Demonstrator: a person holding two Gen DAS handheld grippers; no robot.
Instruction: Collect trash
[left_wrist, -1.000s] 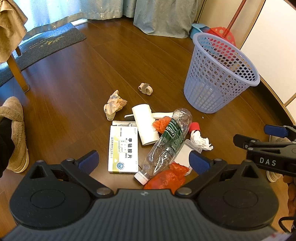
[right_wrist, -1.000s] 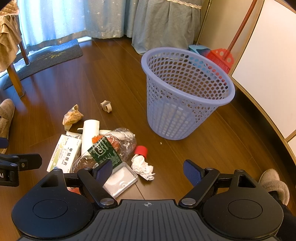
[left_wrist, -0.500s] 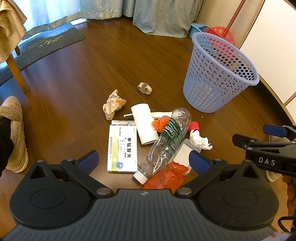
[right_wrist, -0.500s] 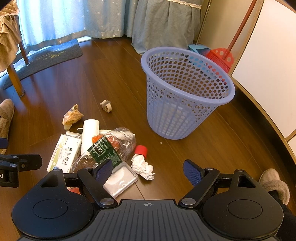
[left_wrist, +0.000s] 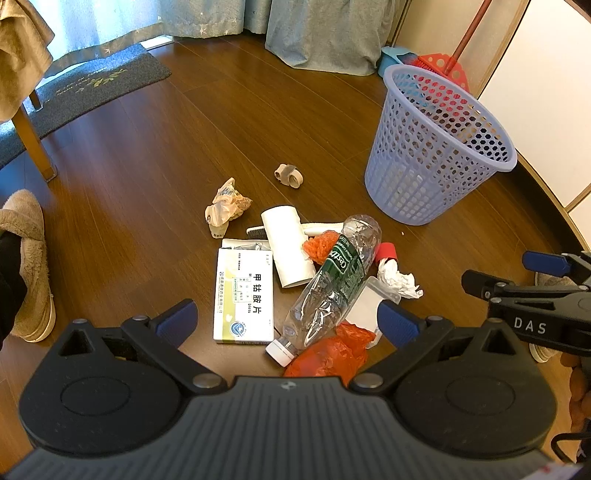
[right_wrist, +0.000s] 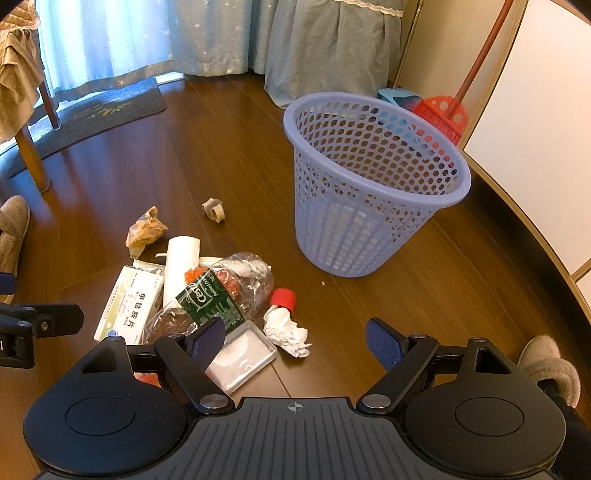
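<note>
Both grippers hang spread wide and empty over the floor: the left gripper (left_wrist: 287, 319) is directly above the trash pile, where the bottle (left_wrist: 327, 286) lies just ahead between its fingers, long axis running from the cap near me up and away to the right. The right gripper (right_wrist: 295, 338) sits off to the pile's right, so I judge the left is nearer the bottle. The basket (right_wrist: 373, 177) stands upright beyond the pile, well apart; I see nothing in it.

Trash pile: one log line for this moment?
phase: pre-grasp | left gripper: open, over plastic bottle | right gripper: open, empty | basket: upright | trash on floor
</note>
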